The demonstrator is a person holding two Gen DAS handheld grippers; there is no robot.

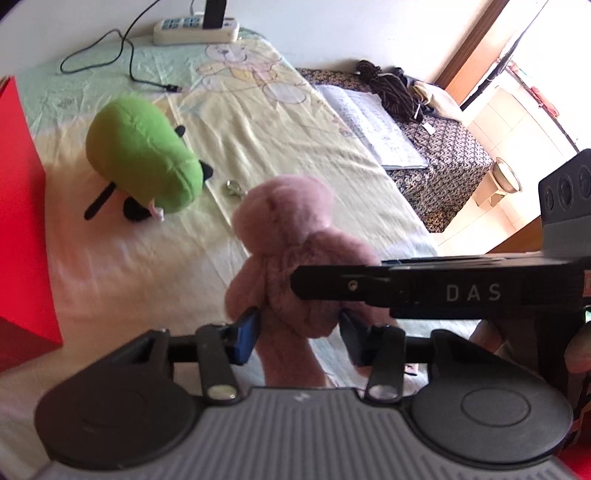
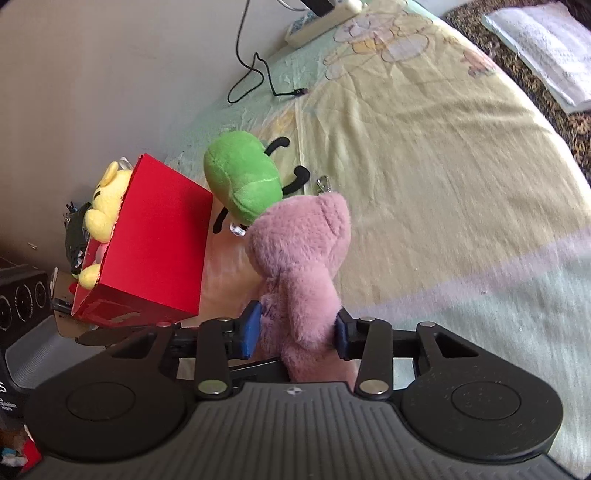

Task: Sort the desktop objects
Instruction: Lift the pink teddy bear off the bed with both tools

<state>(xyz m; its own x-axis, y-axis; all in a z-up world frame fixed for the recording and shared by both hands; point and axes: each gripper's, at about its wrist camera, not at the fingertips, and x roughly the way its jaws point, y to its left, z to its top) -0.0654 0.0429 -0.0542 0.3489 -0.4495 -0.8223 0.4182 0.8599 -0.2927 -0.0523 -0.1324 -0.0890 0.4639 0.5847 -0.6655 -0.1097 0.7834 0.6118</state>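
We look down on a bed spread with a pale yellow-green cartoon sheet (image 1: 258, 122), its far edge against a white wall and its right edge dropping to a dark patterned cover where an open book (image 1: 373, 129) lies. A white power strip (image 1: 195, 27) sits at the wall edge, its black cable (image 1: 122, 55) trailing onto the sheet. Most of the sheet to the right is bare, leaving wide room on that side.

We see the pink plush toy (image 1: 291, 254) held upright over the sheet, gripped by both tools: the left gripper (image 1: 299, 332) has its blue pads pressed into the toy's lower body, and the right gripper (image 2: 299, 328) clamps it the same way, fur bulging between its pads. In the left wrist view the right tool's black bar crosses in front of the toy and reads "DAS".

The green plush toy (image 2: 243, 181) lies just beyond the pink one, near a small metal clasp (image 1: 232, 188). To the left stands the red box (image 2: 155, 243), close beside the green toy, with a yellow plush toy (image 2: 105, 206) inside it.
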